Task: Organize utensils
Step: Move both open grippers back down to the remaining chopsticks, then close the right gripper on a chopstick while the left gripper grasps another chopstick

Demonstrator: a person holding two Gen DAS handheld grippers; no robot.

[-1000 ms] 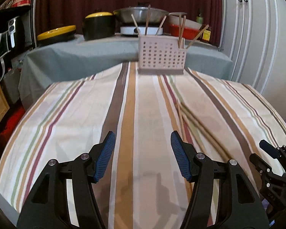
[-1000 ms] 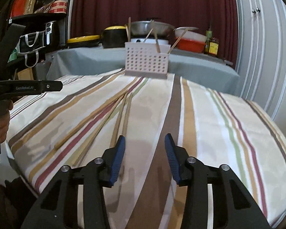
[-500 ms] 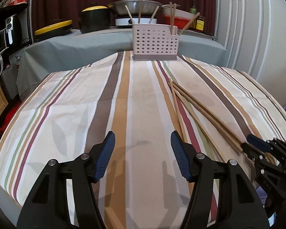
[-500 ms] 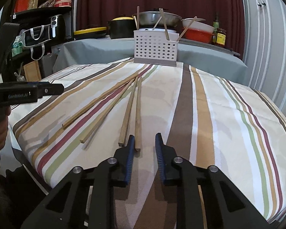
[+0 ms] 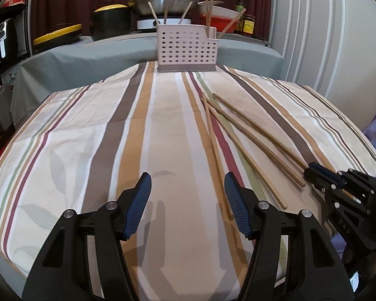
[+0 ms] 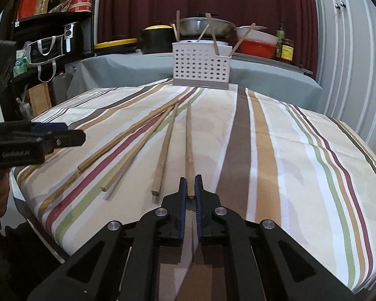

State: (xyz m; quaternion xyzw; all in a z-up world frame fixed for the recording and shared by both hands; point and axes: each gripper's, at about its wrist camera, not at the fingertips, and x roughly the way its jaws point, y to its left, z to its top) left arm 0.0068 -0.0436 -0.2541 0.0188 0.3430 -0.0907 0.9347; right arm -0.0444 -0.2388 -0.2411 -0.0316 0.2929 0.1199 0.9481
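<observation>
Your right tongs [image 6: 190, 188] sit low at the bottom centre of the right wrist view, pinching the near end of a chopstick [image 6: 188, 145] that lies on the striped tabletop [image 6: 300, 163]. Your left tongs [image 5: 186, 190] hover level, spread wide with nothing between them. The white utensil holder [image 5: 186, 47] stands at upper centre.

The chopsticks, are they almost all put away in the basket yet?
Partly. Several chopsticks already stand in the white basket. The right gripper has closed on the near end of one chopstick, which is still lying on the striped cloth. Three more loose chopsticks lie beside it, untouched. The left gripper is open and empty.
</observation>
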